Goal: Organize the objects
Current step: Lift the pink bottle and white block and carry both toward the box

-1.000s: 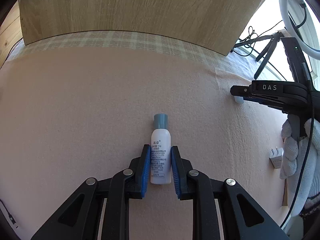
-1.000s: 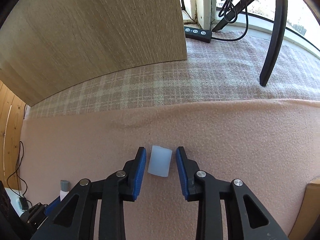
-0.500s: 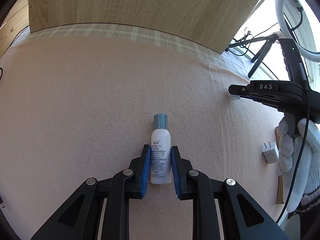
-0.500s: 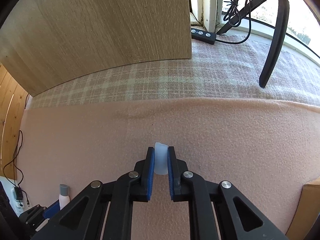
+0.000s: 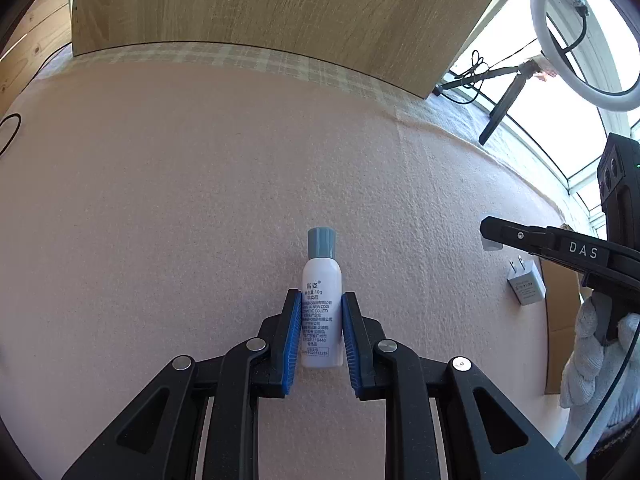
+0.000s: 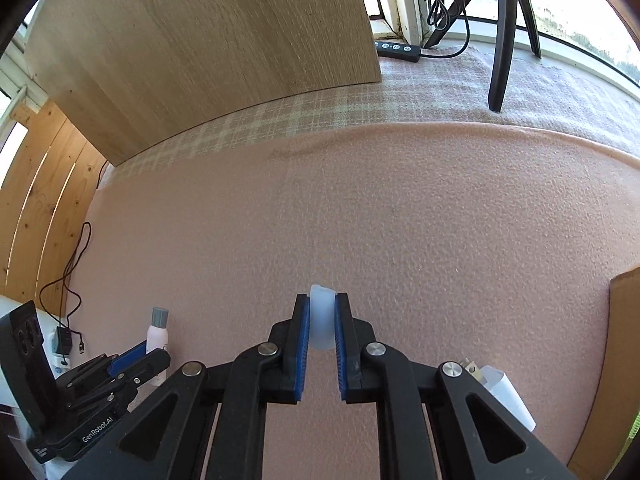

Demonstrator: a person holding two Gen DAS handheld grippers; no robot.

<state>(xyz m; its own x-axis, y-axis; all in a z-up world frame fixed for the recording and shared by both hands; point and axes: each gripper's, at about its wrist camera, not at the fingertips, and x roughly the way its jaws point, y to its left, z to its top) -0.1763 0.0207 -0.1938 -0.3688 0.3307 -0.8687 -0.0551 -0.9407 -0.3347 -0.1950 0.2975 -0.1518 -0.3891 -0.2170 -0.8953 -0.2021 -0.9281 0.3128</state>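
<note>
Bottles and caps are what we are sorting here, and we are reading this as the carry stage: both tools are loaded and nothing is set down yet. Our left gripper (image 5: 319, 330) is pinching a small white bottle (image 5: 321, 308) with a grey-blue cap, its blue pads (image 5: 292, 340) pressing the label on both sides, the bottle pointing forward along the jaws. Our right gripper (image 6: 322, 328) is pinching a small translucent white cap (image 6: 322, 320), its jaws drawn nearly together on it. Both things are being held over the pink felt mat (image 5: 180, 208) that covers the bench. We are judging that the next move calls for bringing the two loads to one spot, perhaps the cardboard box (image 6: 624, 360) at the right edge, and keeping the bottle steady while it travels. A white plug adapter (image 5: 526, 284) is lying on the mat near that box, just beside the path of the right tool, so we are minding it. Open room is lying mostly ahead, where the mat is bare up to the plaid cloth (image 6: 360, 108); beyond that a wooden panel (image 6: 208, 48) is standing as a wall, and the tripod leg (image 6: 502, 60) is resting on the cloth to the right.
</note>
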